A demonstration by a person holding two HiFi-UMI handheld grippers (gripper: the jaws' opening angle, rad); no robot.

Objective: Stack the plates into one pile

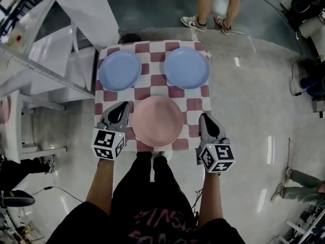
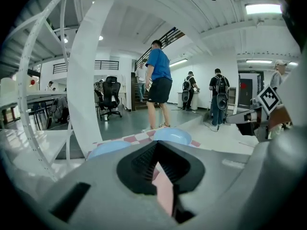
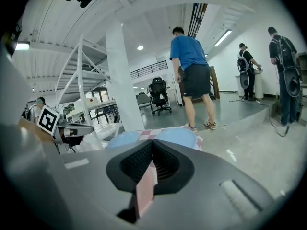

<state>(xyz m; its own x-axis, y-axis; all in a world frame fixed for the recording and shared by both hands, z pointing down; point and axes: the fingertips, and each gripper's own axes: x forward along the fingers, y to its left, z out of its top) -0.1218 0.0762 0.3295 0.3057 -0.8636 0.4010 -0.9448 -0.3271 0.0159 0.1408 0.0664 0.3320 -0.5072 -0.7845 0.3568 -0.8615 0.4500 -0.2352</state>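
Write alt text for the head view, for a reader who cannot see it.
Seen from above, a checked tablecloth holds three separate plates: the left blue plate and right blue plate side by side at the far edge, the pink plate at the near edge. The left gripper and right gripper, both shut, flank the pink plate.

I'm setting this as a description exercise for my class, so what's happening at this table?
A person stands at a small checkered table holding a gripper in each hand. The left gripper and right gripper, both shut and empty, flank the pink plate at the near edge. The far-left blue plate and far-right blue plate lie apart. Nothing is stacked yet.
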